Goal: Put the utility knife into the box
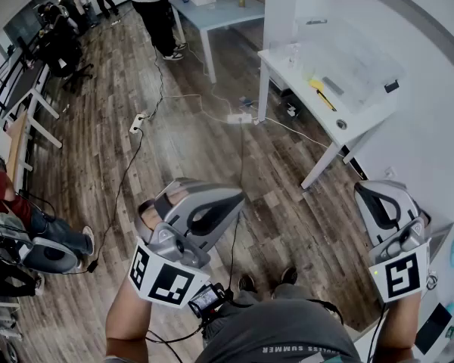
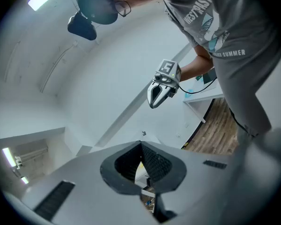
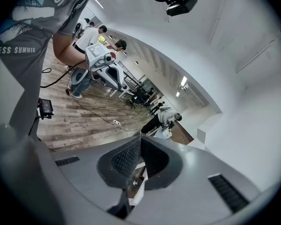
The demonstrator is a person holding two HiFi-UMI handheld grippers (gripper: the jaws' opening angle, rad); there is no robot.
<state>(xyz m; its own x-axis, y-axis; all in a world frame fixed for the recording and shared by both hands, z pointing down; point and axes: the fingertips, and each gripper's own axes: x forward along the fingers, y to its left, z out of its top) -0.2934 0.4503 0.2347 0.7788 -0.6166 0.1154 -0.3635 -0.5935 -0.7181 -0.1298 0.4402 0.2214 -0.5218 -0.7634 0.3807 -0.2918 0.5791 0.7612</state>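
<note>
Jaws of the left gripper (image 2: 141,146) stand pressed together in the left gripper view, with nothing between them, and they aim up at a bare white wall (image 2: 84,93).

The right gripper view shows the same of the right gripper (image 3: 140,142): its jaws are closed and empty, and they point across the wooden floor (image 3: 79,121) of the room.

In the head view both tools hang low by the person's body, well apart from the white table (image 1: 363,119) at upper right. On it stands a clear box (image 1: 356,59). At its near edge lies a small yellow strip, which I take for the utility knife (image 1: 322,94); whether it lies inside the box or just beside it I cannot tell.

The task looks not yet begun, and the step in hand is the approach. The next move calls for stepping to the table, spreading one pair of jaws and lining them across the knife's handle.
</note>
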